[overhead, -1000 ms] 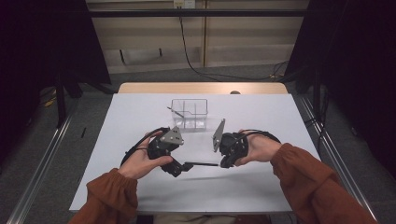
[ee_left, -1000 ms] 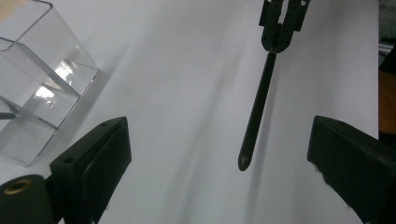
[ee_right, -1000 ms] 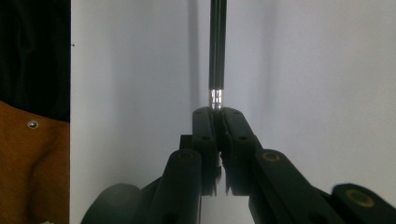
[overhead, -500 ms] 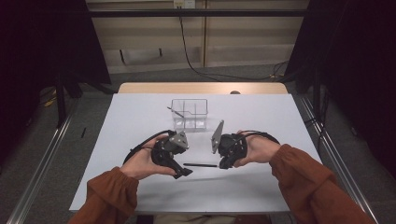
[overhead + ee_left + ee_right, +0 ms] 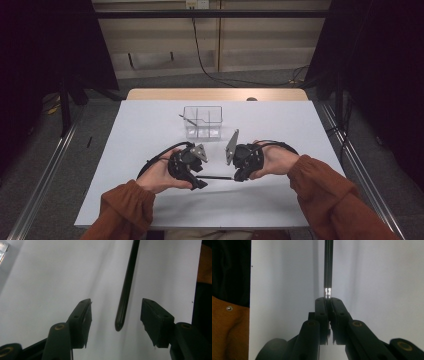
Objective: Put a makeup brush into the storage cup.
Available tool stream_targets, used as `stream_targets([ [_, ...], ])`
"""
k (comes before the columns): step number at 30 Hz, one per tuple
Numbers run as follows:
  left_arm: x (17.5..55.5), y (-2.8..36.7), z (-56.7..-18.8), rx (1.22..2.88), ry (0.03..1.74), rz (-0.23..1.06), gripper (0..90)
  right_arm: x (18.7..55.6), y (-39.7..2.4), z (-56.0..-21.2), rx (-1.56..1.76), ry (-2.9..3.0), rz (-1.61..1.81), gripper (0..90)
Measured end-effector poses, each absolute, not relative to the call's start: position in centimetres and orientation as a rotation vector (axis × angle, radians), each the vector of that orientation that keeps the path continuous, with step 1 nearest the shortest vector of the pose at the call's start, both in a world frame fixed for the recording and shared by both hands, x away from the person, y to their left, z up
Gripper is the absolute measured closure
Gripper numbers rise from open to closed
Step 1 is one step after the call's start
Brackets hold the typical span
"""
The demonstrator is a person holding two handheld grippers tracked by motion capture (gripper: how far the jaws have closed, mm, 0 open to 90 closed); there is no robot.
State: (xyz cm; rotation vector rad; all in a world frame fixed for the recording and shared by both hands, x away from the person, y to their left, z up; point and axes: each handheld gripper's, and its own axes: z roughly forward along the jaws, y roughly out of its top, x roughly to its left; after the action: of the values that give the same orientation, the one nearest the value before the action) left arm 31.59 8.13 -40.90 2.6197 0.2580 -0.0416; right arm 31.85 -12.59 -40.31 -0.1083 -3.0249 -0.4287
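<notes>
Right tool [image 5: 328,301] clamped on one end of black pen [image 5: 216,178], held level just above white table [image 5: 300,130]; left tool [image 5: 115,312] jaws just been closing, still apart, pen's free tip between them untouched.

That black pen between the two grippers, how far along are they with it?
Done: the right gripper is shut on one end of the black pen, holding it level above the table.
In hand: the left gripper has just been closing; the pen's other end sits between its pads, not yet pinched.
Left: gripping that end, perhaps then putting the pen into the clear box.
</notes>
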Motion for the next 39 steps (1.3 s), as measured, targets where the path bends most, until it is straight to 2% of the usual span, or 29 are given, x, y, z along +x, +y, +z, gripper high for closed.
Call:
stream_targets([
  [2, 31.6, 8.0, -41.0, 2.616, 0.241, -0.044, 39.2, 31.8, -12.6, -40.4, -0.106, -3.021, -0.428, 84.7],
  [4, 31.5, 7.8, -41.1, 2.617, 0.243, -0.054, 42.2, 31.9, -12.5, -40.6, -0.11, -3.02, -0.43, 84.7],
  [9, 31.4, 7.6, -41.1, 2.58, 0.235, -0.063, 63.7, 31.9, -12.4, -40.7, -0.101, -3.022, -0.43, 84.7],
  [13, 31.5, 7.5, -41.2, 2.571, 0.239, -0.075, 75.0, 32.0, -12.4, -40.8, -0.096, -3.027, -0.436, 84.7],
  [24, 31.2, 7.0, -41.7, 2.601, 0.19, -0.104, 81.3, 31.7, -12.4, -41.0, -0.071, -3.029, -0.427, 84.5],
  [28, 31.4, 6.9, -41.7, 2.603, 0.176, -0.148, 82.6, 31.6, -12.4, -41.1, -0.064, -3.041, -0.427, 84.0],
  [31, 31.3, 7.0, -41.7, 2.596, 0.18, -0.126, 83.5, 31.7, -12.5, -41.0, -0.063, -3.046, -0.446, 83.3],
  [39, 31.5, 6.7, -42.1, 2.62, 0.184, -0.163, 84.2, 32.0, -12.7, -41.1, -0.05, -3.069, -0.492, 81.3],
])
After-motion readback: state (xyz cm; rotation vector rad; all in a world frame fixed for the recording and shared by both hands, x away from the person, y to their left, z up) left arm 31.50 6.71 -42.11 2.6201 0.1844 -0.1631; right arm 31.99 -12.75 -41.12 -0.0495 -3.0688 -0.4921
